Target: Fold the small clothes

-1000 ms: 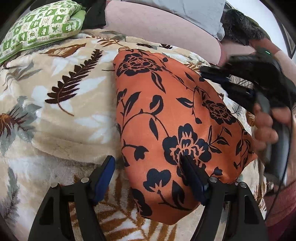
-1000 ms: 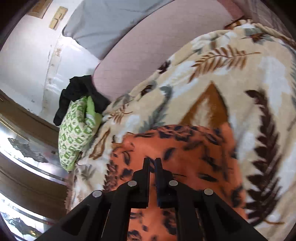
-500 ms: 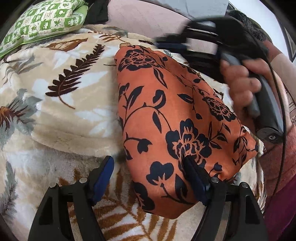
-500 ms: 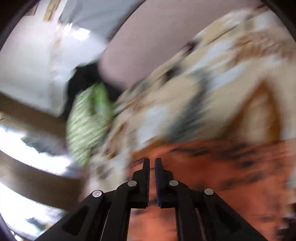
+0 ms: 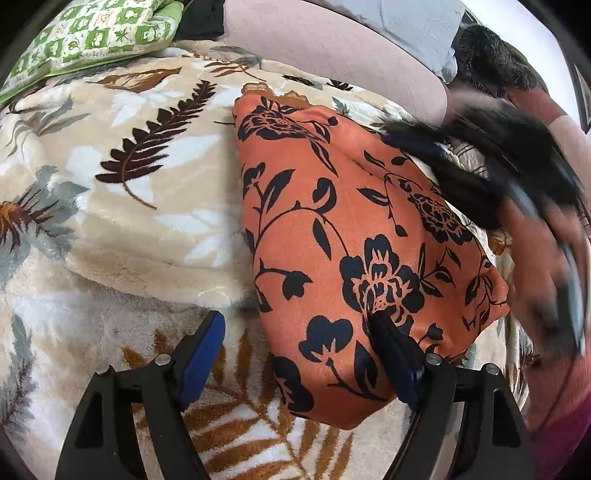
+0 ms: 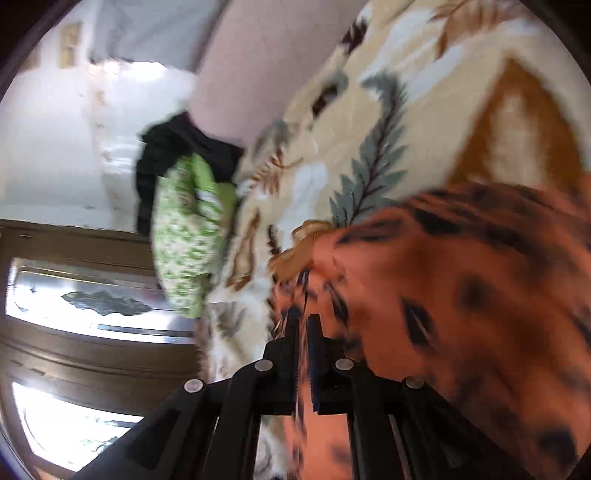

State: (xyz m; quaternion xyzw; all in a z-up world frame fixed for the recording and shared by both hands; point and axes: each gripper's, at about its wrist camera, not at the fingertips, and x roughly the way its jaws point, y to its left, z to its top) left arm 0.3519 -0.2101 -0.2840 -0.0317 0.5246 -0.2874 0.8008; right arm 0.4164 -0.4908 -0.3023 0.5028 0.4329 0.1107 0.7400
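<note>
Orange floral garment (image 5: pixel 354 236) folded on my leafy blanket (image 5: pixel 140 206), my left gripper (image 5: pixel 299 336) spread wide and just been opening, one finger (image 5: pixel 388 339) on the cloth, right gripper (image 6: pixel 303 332) pinched together at its edge.

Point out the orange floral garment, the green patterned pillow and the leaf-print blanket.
orange floral garment (image 5: pixel 332 229): left wrist view, middle of its top face.
green patterned pillow (image 5: pixel 92 33): left wrist view, its checked top near the upper left corner.
leaf-print blanket (image 5: pixel 147 206): left wrist view, cream area beside the dark fern leaf.
</note>
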